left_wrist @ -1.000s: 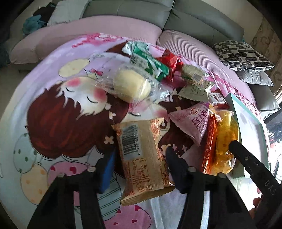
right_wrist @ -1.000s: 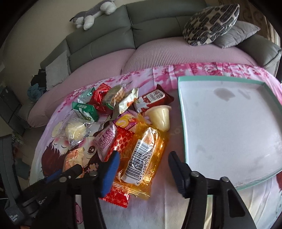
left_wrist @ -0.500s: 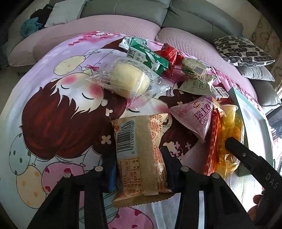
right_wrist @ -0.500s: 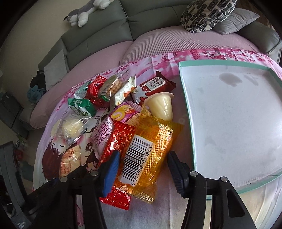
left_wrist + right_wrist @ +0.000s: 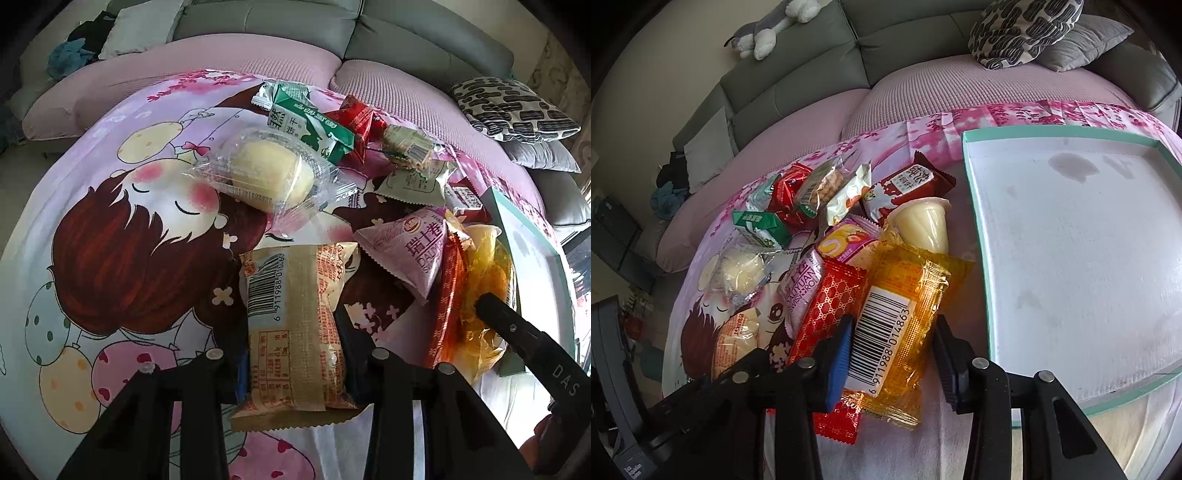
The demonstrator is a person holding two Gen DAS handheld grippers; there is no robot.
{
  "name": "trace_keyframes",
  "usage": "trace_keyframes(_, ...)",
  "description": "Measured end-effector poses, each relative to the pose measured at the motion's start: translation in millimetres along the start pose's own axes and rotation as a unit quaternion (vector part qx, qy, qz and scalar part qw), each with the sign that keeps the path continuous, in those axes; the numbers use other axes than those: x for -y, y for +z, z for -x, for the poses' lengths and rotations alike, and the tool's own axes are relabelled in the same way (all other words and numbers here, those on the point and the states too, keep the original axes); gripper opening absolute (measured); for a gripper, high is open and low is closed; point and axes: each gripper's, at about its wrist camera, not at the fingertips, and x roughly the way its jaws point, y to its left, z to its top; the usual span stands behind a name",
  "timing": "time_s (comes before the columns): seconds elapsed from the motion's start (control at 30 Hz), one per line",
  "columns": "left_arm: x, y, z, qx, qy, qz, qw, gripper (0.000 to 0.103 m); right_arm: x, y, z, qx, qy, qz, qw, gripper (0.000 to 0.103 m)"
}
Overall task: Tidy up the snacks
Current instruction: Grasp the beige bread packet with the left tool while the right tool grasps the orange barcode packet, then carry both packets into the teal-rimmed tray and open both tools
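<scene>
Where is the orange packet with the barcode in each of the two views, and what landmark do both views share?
Left wrist view: the orange packet lies at the right edge, partly behind the right gripper's finger, beside the tray.
Right wrist view: it lies low in the centre, barcode up, between the open fingers of the right gripper.
Shared landmark: the bun in clear wrap, upper centre on the left wrist, middle left on the right wrist.

Light: bright, soft daylight.
Glare: white sheen washed out the tray [image 5: 1071, 258] floor; highlights on the clear wrapper [image 5: 258, 173].
Shadows: faint, short.
Distortion: strong fisheye curving, black corners.
Focus: sharp centre, softer edges.
</scene>
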Motion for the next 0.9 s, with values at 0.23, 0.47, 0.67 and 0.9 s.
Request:
trace_keyframes(0.23, 9, 9, 18, 0.021, -0.001, -0.009, 0.9997, 0.039, 5, 6, 18, 0.027, 0.025, -0.007, 0.999, 0.042)
trace_keyframes(0.47, 32, 24, 36, 0.047, -0.002, -0.029, 0.9985, 0.039, 14, 15, 42, 0.065, 0.026, -0.012, 0.997, 0.041)
trace_keyframes(0.67, 73, 34, 44, 0.059, -0.023, -0.061, 0.9962, 0.039, 39, 24, 56, 0.082, 0.016, -0.036, 0.996, 0.041)
trace_keyframes(0.9, 144, 38, 37, 0.062, -0.065, -0.108, 0.9901, 0.039, 81, 43, 71, 0.106, -0.05, -0.065, 0.991, 0.041)
